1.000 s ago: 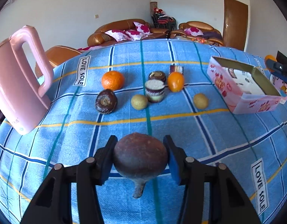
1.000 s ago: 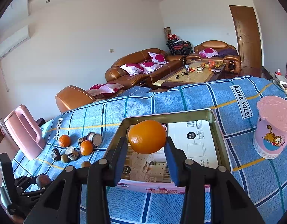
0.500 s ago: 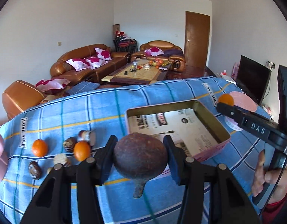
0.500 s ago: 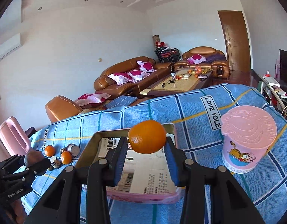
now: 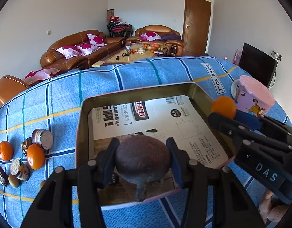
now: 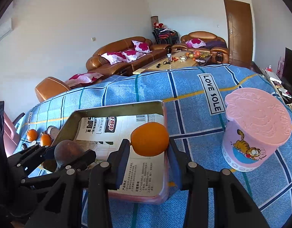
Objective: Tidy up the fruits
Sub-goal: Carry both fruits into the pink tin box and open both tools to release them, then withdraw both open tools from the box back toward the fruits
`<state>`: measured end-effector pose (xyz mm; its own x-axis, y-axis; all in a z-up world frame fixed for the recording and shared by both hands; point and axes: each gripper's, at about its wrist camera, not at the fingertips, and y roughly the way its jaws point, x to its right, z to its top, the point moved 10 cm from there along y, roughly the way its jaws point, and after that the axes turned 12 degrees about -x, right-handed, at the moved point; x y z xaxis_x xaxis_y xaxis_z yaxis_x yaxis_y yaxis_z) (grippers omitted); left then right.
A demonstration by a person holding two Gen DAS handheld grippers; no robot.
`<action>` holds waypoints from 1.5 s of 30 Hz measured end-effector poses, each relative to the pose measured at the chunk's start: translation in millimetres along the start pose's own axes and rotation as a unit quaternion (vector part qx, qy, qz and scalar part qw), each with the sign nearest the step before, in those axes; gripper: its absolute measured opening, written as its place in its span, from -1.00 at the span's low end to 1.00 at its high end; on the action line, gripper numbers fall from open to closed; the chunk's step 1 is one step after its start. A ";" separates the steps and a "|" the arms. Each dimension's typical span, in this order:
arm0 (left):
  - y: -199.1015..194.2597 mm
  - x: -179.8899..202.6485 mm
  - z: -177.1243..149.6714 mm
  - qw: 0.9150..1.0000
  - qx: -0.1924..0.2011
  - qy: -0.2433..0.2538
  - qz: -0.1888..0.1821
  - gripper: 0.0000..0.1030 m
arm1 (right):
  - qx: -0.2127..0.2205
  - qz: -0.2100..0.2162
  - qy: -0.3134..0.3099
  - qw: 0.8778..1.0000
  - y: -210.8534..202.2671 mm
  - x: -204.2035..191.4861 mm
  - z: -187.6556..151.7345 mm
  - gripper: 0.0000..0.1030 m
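- Round dark-brown fruit with a stubby stem [image 5: 143, 160], clamped between the blue-padded jaws of the left gripper [image 5: 143, 163], stem pointing down; held over the near end of the tin.
- Same brown fruit [image 6: 68, 152] seen in the right wrist view, low on the left, pinched in the left gripper [image 6: 56, 154] above the tin's near left corner.
- Smooth orange citrus fruit [image 6: 150, 139], gripped on both sides by the blue pads of the right gripper [image 6: 149, 152]; held above the tin's right-hand edge.
- Same orange fruit [image 5: 223, 107] in the left wrist view, at the tip of the right gripper [image 5: 224, 114], above the tin's right wall.
- Shallow rectangular metal tin, pink outside and gold-toned inside [image 5: 80, 131], open, lined with a printed white sheet of cardboard [image 5: 176, 121]; resting on the cloth.
- Blue checked tablecloth lettered "LOVE SOLE" [image 5: 146, 76] under everything.
- Left of the tin, a loose cluster on the cloth: two oranges [image 5: 36, 156] [image 5: 5, 150], a short brown cylinder with a pale speckled end [image 5: 42, 138], another cylinder [image 5: 19, 169], a dark round fruit [image 5: 1, 175], a small tan fruit [image 5: 13, 180].
- Right of the tin, a pink plastic cup with a cartoon cat and an embossed pink lid [image 6: 254, 131], upright, apart from the tin.
- Pink plastic object at the far left edge [image 6: 10, 134], mostly hidden behind the left gripper.
- Beyond the table, brown leather sofas with pink floral cushions [image 5: 73, 53], a low table with clutter [image 5: 134, 54], a brown wooden door [image 5: 197, 22].
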<state>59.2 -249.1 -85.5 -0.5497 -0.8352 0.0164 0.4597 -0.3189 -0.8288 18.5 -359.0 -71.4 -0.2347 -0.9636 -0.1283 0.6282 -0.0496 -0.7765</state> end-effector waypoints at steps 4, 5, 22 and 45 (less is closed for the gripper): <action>6.3 -4.2 -2.2 1.000 -0.005 -0.004 0.011 0.02 | 0.001 -0.007 -0.004 1.000 -0.1 -0.6 -1.0 -0.17; 6.8 -6.0 -2.7 1.000 -0.007 -0.007 0.012 0.02 | 0.001 -0.009 -0.004 1.000 -0.1 -0.9 -1.1 -0.17; -10.2 -7.9 1.4 0.998 0.038 0.002 0.056 0.47 | 0.069 -0.034 -0.049 0.996 -23.6 -18.0 9.8 -0.16; -74.5 -115.5 -15.6 0.977 0.120 -0.135 0.110 1.00 | 0.162 0.012 0.051 0.985 -60.4 9.3 21.0 0.35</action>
<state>77.6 -121.9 -34.3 -0.2298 -0.9729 0.0263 0.7147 -0.1870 -0.6739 -6.0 -370.5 -12.8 -0.2802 -0.9349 -0.2180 0.8339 -0.1246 -0.5376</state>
